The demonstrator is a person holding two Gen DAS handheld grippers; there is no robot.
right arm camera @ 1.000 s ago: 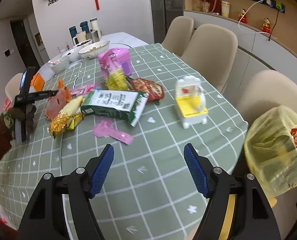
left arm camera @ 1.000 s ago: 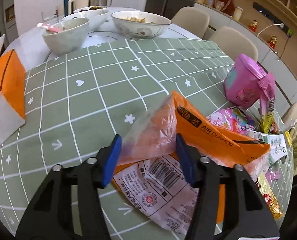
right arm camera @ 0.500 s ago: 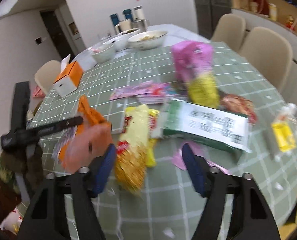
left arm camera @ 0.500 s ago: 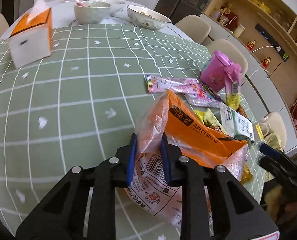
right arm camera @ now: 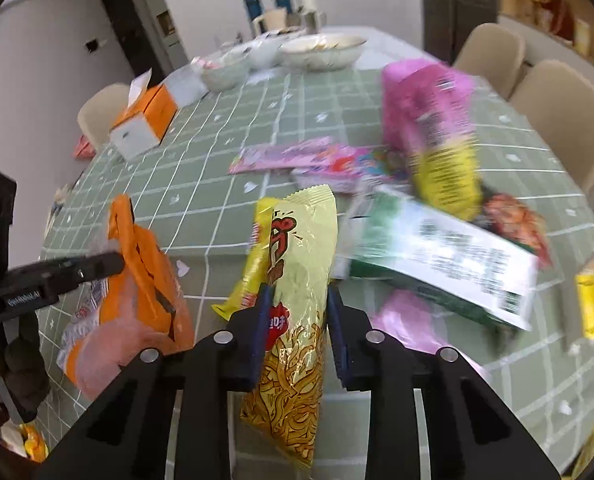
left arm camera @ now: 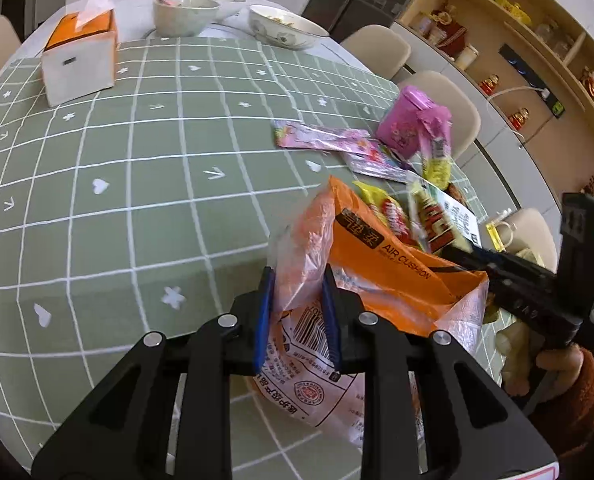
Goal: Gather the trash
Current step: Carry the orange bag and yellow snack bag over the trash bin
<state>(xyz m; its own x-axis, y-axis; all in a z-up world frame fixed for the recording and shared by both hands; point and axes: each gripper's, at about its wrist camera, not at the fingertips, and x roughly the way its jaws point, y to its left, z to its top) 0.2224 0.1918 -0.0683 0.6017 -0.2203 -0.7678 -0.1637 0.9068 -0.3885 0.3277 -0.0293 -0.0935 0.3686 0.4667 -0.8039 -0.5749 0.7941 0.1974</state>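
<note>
An orange plastic bag [left arm camera: 381,276] is pinched between the left gripper [left arm camera: 295,312] fingers above the tabletop [left arm camera: 137,184], while a yellow noodle-snack packet [right arm camera: 297,320] is pinched by the right gripper [right arm camera: 297,334] fingers.

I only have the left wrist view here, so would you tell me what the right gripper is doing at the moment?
Observer: The right gripper has its jaws closed on a yellow noodle snack packet; your view shows only the gripper's side.
Operator: Thank you. Does my orange air cushion bag look properly held from over there?
Observer: Yes, the left gripper pinches the orange air cushion bag at its upper edge, and the bag hangs down below the fingers.
Operator: Is anything lying near the yellow packet?
Observer: A green and white carton lies just to its right on the tablecloth, though that part is blurred.
</note>
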